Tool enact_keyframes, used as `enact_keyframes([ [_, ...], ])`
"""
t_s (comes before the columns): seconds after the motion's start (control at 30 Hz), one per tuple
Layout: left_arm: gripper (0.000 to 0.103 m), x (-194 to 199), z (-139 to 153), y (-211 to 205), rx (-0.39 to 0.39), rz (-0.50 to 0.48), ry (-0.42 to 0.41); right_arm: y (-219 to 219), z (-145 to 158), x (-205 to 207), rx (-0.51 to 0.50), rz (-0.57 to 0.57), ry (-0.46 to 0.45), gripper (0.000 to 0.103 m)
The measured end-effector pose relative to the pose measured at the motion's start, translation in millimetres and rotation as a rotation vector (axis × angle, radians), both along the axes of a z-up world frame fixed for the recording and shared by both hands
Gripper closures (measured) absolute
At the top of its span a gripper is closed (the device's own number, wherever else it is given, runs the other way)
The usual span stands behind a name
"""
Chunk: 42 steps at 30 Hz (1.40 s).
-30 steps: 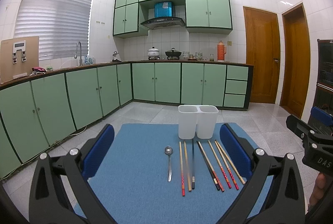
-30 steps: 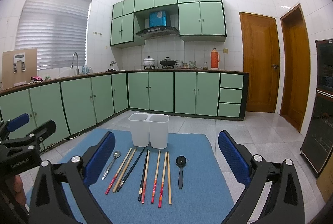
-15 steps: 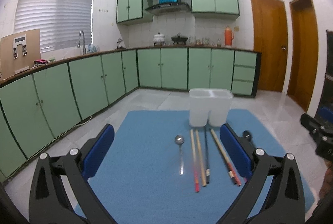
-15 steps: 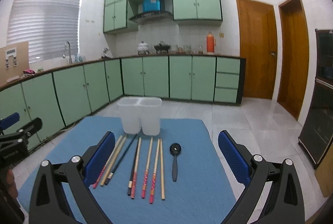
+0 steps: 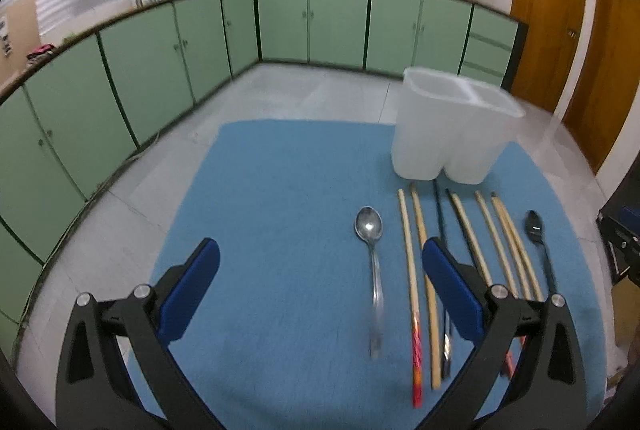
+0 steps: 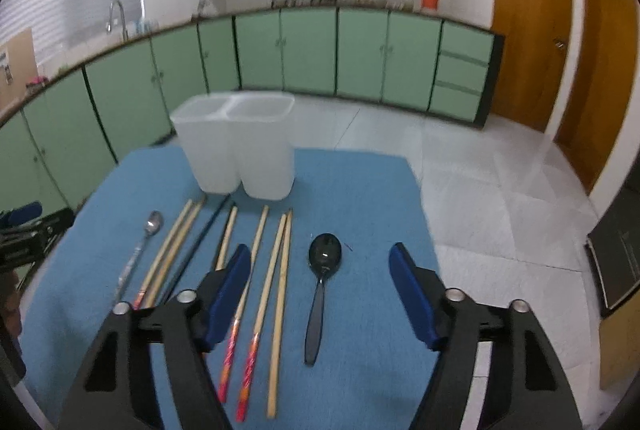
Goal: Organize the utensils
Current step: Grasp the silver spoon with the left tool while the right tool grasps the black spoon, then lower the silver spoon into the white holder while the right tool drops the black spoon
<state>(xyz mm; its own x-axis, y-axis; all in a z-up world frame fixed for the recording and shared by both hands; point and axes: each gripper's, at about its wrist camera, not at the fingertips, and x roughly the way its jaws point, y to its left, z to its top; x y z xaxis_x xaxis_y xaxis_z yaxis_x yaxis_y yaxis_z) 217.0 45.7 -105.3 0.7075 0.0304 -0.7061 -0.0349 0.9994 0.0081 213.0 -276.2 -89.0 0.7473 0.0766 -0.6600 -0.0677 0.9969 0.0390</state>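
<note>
Two spoons and a row of chopsticks lie on a blue mat (image 5: 280, 214), in front of a white holder (image 5: 452, 134) with two cups joined side by side. The holder stands upright at the far edge of the mat and nothing can be seen inside it.

From left to right in the right wrist view: the left gripper (image 6: 24, 230) shows at the far left edge, above the floor beside the mat. Next is a shiny metal spoon (image 6: 140, 250), then the chopsticks (image 6: 276, 282) (most are pale wood, some with red ends, and one is thin and dark). Last is a black spoon (image 6: 322, 278), lying a little apart from the sticks with its bowl toward the holder.

The left gripper (image 5: 320, 262) hangs over the mat with its blue pads wide apart and nothing between them. The metal spoon (image 5: 370, 254) lies below that gap.

The right gripper (image 6: 320, 266) has its jaws closing, but they hold nothing. The black spoon and three sticks lie on the mat under the gap, and the pads do not touch them.
</note>
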Motion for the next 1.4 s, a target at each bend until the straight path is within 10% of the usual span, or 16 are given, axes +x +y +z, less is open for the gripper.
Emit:
enact_keyframes([
  [0.6, 0.026, 102, -63, -29, -0.001, -0.067, 0.263, -10, -72, 109, 0.119, -0.032, 0.388, 0.052],
  [0.97, 0.043, 113, -77, -28, -0.061, -0.076, 0.312, -7, -85, 121, 0.116, -0.037, 0.423, 0.069],
  [1.17, 0.076, 106, -74, -28, -0.098, -0.087, 0.304, -13, -85, 118, 0.167, -0.031, 0.411, 0.069],
  [1.4, 0.076, 97, -64, -33, -0.148, -0.108, 0.258, -10, -70, 99, 0.188, 0.015, 0.319, 0.069],
])
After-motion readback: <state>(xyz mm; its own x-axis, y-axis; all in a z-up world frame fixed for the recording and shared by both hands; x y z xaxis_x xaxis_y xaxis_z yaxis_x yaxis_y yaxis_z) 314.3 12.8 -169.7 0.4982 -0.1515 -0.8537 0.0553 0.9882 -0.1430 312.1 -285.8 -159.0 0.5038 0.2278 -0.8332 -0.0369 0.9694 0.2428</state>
